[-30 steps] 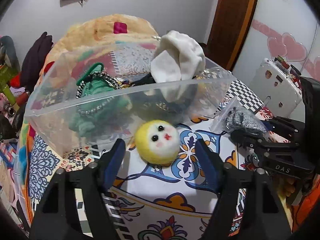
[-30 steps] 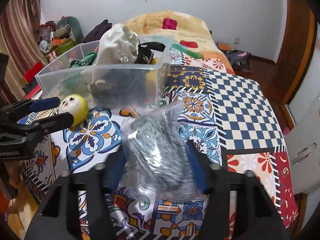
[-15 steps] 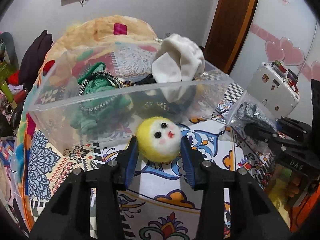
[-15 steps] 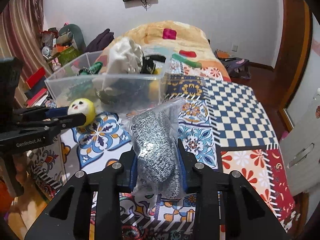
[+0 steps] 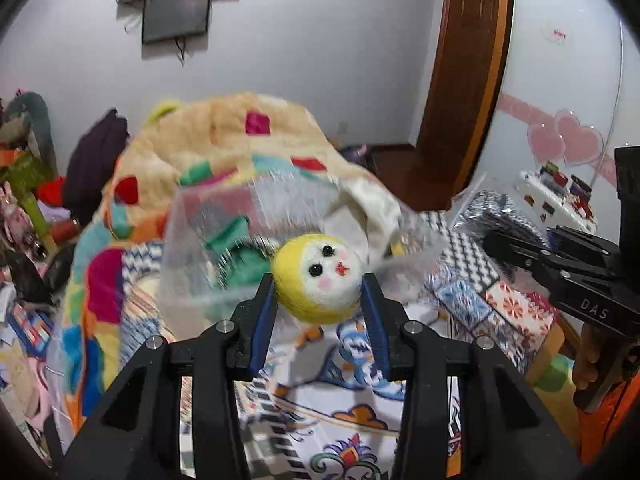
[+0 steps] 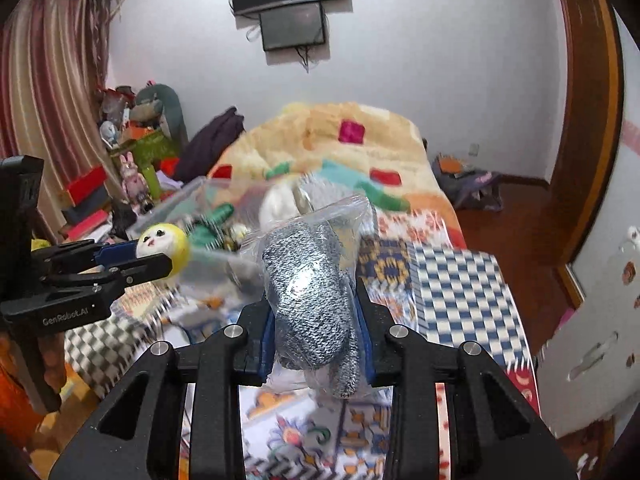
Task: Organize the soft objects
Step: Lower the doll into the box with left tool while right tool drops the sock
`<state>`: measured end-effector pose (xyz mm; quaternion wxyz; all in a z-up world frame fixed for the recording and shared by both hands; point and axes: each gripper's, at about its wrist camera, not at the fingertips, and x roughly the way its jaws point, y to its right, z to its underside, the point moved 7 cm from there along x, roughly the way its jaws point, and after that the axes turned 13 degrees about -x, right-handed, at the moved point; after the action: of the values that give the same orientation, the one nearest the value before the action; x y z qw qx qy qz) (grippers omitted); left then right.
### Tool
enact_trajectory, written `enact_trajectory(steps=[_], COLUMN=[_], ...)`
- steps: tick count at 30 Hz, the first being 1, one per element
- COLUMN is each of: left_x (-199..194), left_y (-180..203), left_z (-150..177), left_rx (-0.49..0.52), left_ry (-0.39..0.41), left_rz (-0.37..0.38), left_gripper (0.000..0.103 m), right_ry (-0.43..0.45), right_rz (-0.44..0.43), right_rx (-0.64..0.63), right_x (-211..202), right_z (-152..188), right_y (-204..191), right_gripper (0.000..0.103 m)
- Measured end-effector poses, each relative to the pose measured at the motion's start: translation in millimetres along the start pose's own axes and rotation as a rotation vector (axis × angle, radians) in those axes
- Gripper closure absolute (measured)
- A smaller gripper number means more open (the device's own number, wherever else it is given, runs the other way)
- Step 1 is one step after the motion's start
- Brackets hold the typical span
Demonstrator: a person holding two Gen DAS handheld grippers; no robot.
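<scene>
My left gripper [image 5: 319,300] is shut on a yellow felt ball with a white face [image 5: 318,278], lifted above the bed; it also shows in the right wrist view [image 6: 164,245]. My right gripper [image 6: 316,332] is shut on a clear bag of grey knit fabric [image 6: 312,292], also held in the air; that bag also shows in the left wrist view [image 5: 496,210]. A clear plastic bin [image 5: 212,248] with green and white soft things stands on the bed beyond both grippers, blurred.
The bed [image 6: 460,280] has a patterned cover and a yellow blanket [image 5: 224,132] at its far end. Clutter [image 6: 132,152] is piled left of the bed. A brown door frame [image 5: 464,72] and white cabinet [image 6: 592,336] stand to the right.
Both grippers have closed on their objects and lifted them off the bed. The bin now looks lower and farther away in both views.
</scene>
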<state>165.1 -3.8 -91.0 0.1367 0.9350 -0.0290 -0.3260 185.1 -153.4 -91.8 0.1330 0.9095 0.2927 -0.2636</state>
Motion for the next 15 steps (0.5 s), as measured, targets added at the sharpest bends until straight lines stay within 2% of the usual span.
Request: enact_trajectory(steps=[9,15], left_x=[-14,-3], left_y=[-10,-19], left_z=[-37,-45], left_rx=[-0.019,-0.023], left_ry=[0.086,0.085], left_rz=[-0.01,-0.033], left_gripper=[0.061,0.061], right_ry=[0.092,0.09], right_rz=[-0.039,-0.069], right_rx=[-0.028,-0.034], right_x=[15,37], right_z=[-43,-55], right_y=[-23,-35], right_gripper=[0.073,0.073])
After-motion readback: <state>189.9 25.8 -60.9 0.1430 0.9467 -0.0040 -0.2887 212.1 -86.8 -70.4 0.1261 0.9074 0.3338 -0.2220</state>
